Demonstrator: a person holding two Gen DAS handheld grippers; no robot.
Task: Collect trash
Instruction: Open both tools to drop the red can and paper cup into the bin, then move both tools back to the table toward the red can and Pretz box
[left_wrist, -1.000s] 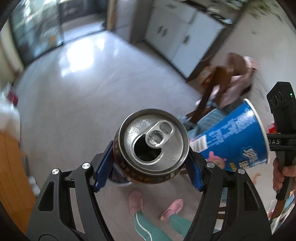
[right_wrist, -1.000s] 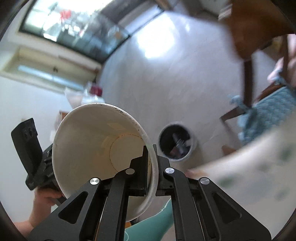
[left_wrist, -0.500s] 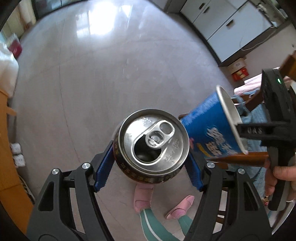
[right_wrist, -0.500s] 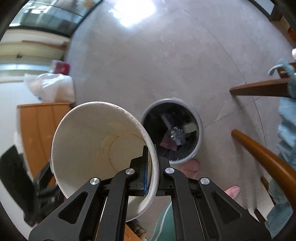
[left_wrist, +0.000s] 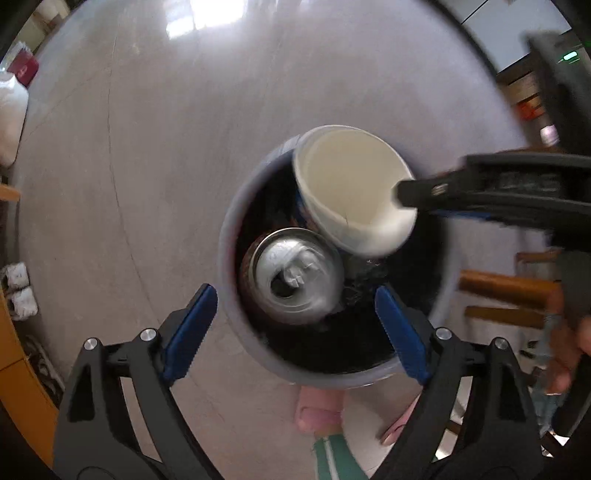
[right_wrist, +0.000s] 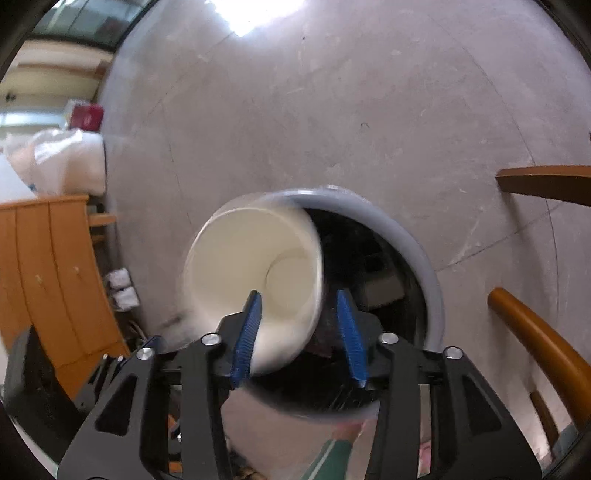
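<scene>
**Two pieces of trash loose over the bin**

Two items sit at the mouth of the bin: your can and your cup. The can is blurred, top up with its tab showing, inside the bin's round rim and clear of both blue pads of your left gripper. Those jaws have just been opening and stand wide apart, one pad on either side of the bin's opening, with nothing pressed between them. The gripper points straight down into the dark liner.

The cup is tilted, its white inside facing up toward you, and it overlaps the far rim of the bin in the left wrist view. In the right wrist view the cup is smeared by motion, lying over the bin's left edge. Your right gripper has just been opening too; its jaws are apart, the cup's lip lies between the pads, and no pad looks pressed on it. From the left wrist view that gripper reaches in from the right with a black finger at the cup's rim.

Around the bin is a grey floor. Pink slippers and a green trouser leg show just below the bin. Orange cabinet stands to the left, and a wooden chair rail curves on the right.
</scene>
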